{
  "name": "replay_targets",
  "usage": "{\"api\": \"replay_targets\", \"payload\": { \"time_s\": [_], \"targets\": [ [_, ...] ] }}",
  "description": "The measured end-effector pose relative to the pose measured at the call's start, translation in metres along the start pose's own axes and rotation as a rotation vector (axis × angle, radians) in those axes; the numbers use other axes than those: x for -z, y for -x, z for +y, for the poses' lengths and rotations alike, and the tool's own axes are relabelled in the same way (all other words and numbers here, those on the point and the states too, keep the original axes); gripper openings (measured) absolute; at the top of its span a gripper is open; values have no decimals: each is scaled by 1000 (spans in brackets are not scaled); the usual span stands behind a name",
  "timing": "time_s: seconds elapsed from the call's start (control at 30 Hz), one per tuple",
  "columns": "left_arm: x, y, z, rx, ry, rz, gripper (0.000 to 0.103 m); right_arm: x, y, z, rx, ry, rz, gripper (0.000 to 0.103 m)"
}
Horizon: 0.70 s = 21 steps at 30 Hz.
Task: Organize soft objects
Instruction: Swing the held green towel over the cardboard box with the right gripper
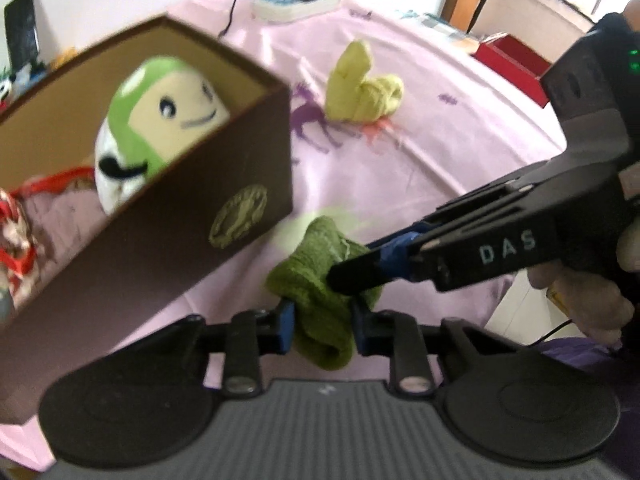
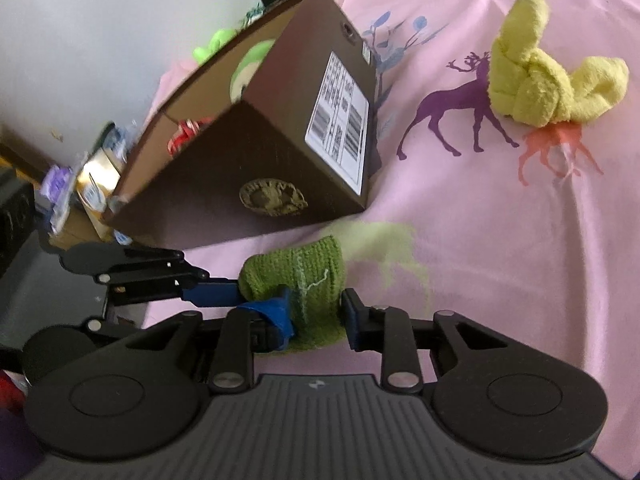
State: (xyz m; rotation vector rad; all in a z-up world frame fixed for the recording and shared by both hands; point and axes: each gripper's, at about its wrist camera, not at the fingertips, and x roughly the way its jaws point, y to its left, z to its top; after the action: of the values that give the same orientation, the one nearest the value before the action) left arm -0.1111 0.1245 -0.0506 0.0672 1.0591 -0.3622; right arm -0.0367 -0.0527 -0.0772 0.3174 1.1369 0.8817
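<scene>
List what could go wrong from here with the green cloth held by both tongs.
1. Both tongs, left and right, pinch the same green cloth; pulling apart could stretch it or slip it from one grip.
2. The brown box stands close beside the cloth, so a swing toward it may knock its wall.
3. The plush already fills much of the box's near end, so the cloth might catch on the rim rather than drop in.
</scene>
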Motion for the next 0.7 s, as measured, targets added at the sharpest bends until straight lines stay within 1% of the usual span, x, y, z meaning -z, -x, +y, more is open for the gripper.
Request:
{"api": "replay_targets", "payload": {
  "time_s": [0.1,0.17,0.3,0.43,0.5,0.57,0.7],
  "targets": [
    [-7,13,-5,22,-30,-47,25,-4,14,-3,-37,-39,-27,10],
    [-13,24,-10,31,-59,-88,25,-6,27,-2,-53,-39,-54,10],
    [-29,49,-15,37,-103,-196,25,-17,58,7,-85,-3,-145,10],
    [-47,76,-2,29,-95,-305,25,-38,78,22,-115,39,-249,10],
    [-55,87,10,13,-76,-348,25,-51,79,32,-131,68,-291,10],
    [-59,93,23,-16,-57,-373,25,-67,74,42,-139,98,-315,10],
    [-63,100,58,-92,-5,-386,25,-102,44,62,-158,112,-302,10]
  ]
}}
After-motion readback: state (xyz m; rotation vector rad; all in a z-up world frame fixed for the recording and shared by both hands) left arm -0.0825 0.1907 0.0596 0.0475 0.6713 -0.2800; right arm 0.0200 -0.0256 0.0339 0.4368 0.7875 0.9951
